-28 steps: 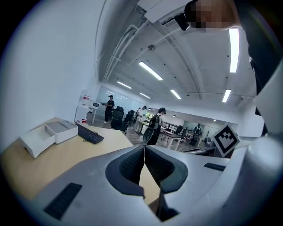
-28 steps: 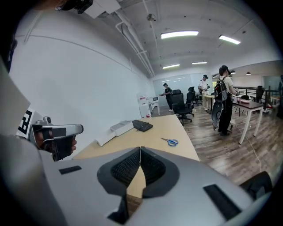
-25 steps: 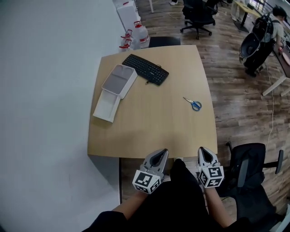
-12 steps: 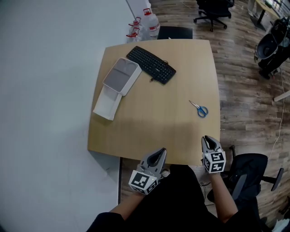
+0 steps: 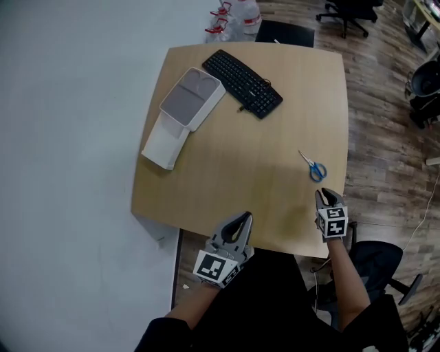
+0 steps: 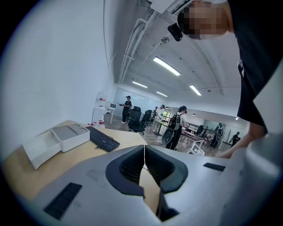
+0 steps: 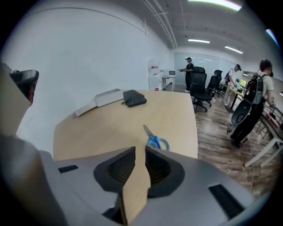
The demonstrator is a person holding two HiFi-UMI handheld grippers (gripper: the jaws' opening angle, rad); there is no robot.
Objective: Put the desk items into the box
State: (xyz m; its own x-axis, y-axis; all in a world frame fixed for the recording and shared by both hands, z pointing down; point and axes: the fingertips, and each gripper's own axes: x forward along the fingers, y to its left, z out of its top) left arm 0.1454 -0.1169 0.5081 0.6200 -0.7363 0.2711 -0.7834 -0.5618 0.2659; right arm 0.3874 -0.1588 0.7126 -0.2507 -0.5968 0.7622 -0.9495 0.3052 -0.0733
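Blue-handled scissors (image 5: 313, 167) lie near the right edge of the wooden table (image 5: 234, 172), and they show just beyond my right jaws as scissors (image 7: 154, 138). My right gripper (image 5: 323, 194) hovers just short of them; its jaws are opening with nothing between them. A black keyboard (image 5: 242, 74) lies at the far side. To its left a white box (image 5: 192, 99) with a grey inside rests against a flat white part (image 5: 163, 142). My left gripper (image 5: 245, 216) is at the table's near edge, shut and empty. The left gripper view shows the box (image 6: 70, 135) and the keyboard (image 6: 102, 138) far ahead.
A white wall runs along the table's left side. Water bottles (image 5: 234, 14) stand on the floor past the far edge. A black office chair (image 5: 385, 265) is at my right side. Beyond the table are people, more chairs and desks.
My right gripper has moved forward and to the right, from the table's near edge up to the scissors. The left gripper has stayed near the front edge.
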